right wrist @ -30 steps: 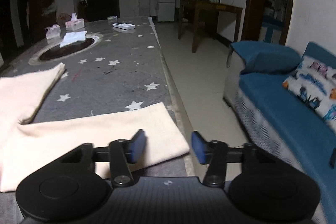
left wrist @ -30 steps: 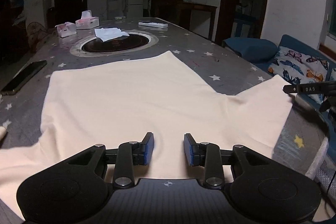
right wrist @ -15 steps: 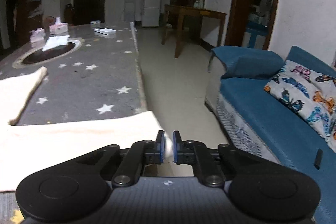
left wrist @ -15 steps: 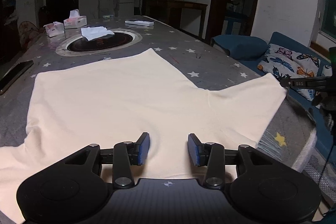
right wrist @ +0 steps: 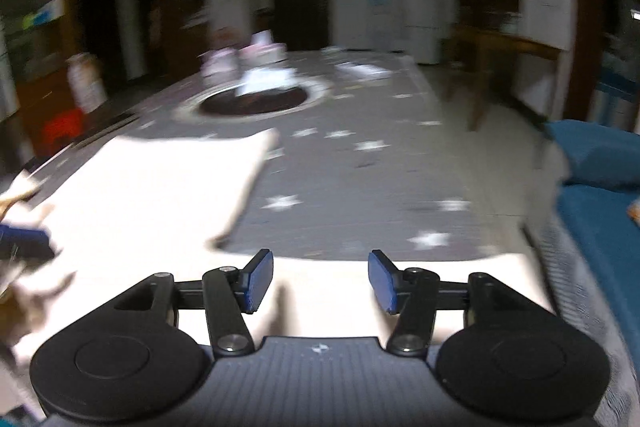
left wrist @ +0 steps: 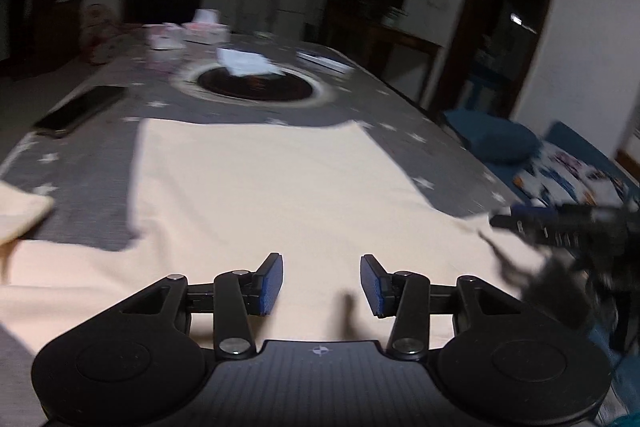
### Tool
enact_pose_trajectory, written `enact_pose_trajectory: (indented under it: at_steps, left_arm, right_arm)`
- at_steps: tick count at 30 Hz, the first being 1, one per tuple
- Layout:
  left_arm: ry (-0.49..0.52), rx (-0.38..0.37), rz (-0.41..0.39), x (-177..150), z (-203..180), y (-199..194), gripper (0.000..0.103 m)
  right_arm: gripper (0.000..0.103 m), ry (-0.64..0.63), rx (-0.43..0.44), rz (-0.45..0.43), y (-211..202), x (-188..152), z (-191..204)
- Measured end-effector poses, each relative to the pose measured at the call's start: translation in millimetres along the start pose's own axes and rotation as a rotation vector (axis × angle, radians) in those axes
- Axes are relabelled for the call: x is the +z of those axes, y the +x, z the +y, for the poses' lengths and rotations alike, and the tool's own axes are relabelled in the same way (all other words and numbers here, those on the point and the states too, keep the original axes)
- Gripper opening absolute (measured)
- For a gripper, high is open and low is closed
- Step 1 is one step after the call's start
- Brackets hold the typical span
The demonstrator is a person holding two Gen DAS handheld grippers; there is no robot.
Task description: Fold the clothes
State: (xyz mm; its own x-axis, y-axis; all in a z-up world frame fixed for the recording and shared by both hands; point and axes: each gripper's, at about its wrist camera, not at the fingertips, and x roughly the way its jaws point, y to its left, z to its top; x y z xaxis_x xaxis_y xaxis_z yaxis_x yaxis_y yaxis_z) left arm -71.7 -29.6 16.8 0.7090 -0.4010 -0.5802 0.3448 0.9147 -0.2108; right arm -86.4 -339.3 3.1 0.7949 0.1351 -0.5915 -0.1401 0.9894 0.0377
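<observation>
The left gripper (left wrist: pixel 321 285) stands with its jaws apart over the cream garment (left wrist: pixel 256 195), nothing between its blue pads (left wrist: pixel 270 283). The right gripper (right wrist: pixel 320 281) is opening, pads clear of the cloth below. The garment fills the lower middle of both frames, spread on the star-patterned grey table (left wrist: pixel 88 155).

Ahead of me the grey star-printed tablecloth (left wrist: pixel 100 163) runs down a long table to a dark round inset (left wrist: pixel 256 89) with white paper (left wrist: pixel 246 61) lying at its far edge. Beyond that sit tissue boxes (left wrist: pixel 206 29) — blurred, so I can't tell how many. A dark phone (left wrist: pixel 78 111) lies near the table's left edge. Off to my right there's a blue sofa (right wrist: pixel 600 227) and a white fridge (right wrist: pixel 420 19) against the far wall.
</observation>
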Motion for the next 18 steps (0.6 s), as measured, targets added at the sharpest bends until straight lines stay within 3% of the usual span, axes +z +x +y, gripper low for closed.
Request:
enact_pose_trajectory:
  at_steps: [4, 12, 15, 18]
  left_arm:
    - [-0.049, 0.109, -0.034, 4, 32, -13, 0.046]
    - [-0.009, 0.453, -0.076, 25, 93, -10, 0.046]
    - [0.014, 0.503, -0.026, 27, 111, 2, 0.046]
    - [0.031, 0.505, 0.014, 22, 119, 10, 0.046]
  right_arm:
    - [0.057, -0.033, 0.044, 0.034, 17, 0, 20]
    - [0.067, -0.042, 0.048, 0.056, 26, 0, 25]
    - [0.07, -0.034, 0.048, 0.057, 25, -1, 24]
    - [0.072, -0.029, 0.047, 0.058, 25, -2, 23]
